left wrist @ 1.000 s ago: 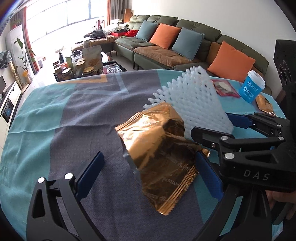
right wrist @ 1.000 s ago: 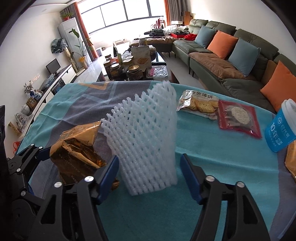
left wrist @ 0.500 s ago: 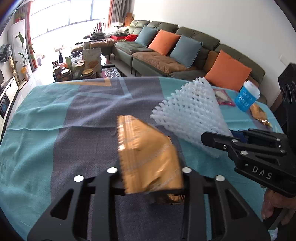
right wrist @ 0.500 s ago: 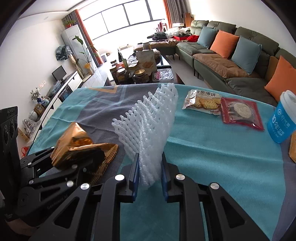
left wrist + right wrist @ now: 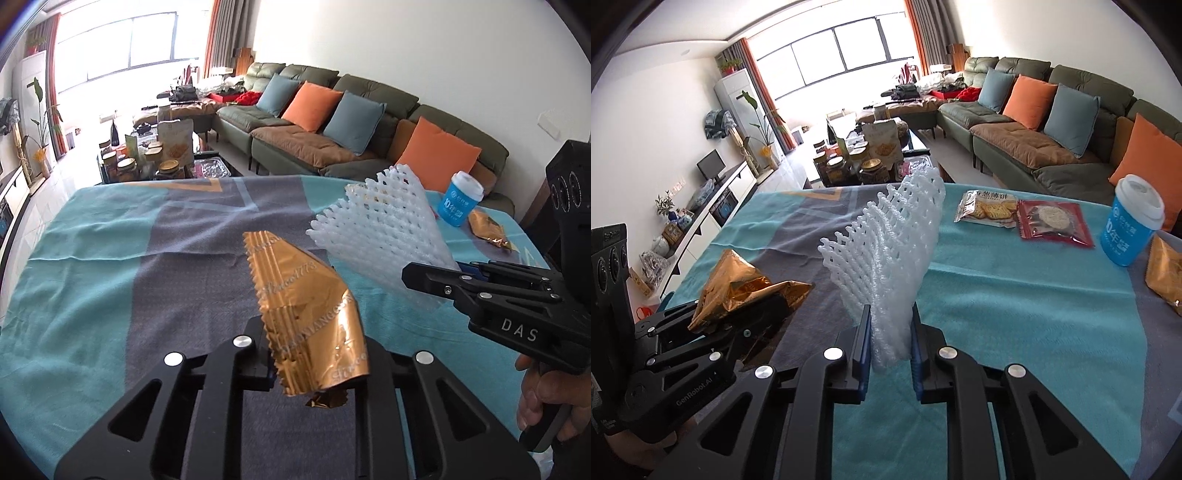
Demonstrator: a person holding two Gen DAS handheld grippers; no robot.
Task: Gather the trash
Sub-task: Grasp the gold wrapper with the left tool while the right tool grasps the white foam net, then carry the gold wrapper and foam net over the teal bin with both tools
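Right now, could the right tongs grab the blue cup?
Probably not yet: the right tongs are shut on the white foam net. The blue cup stands unblocked, but they'd have to drop the net first.

Left gripper (image 5: 314,363): jaws closed, clamped on the lower end of the gold wrapper (image 5: 310,314), which stands up and forward out of the jaws. Seen in the right wrist view, it sits low at left, pointing right and slightly up, held clear above the table (image 5: 1015,295).

Right gripper (image 5: 888,350): jaws drawn in on the base of the white foam net (image 5: 890,258), blue pads pressing both its sides; net fans upward. Seen in the left wrist view, this gripper lies to the right, pointing left. Right hand (image 5: 543,402) wraps its handle, fingers visible.
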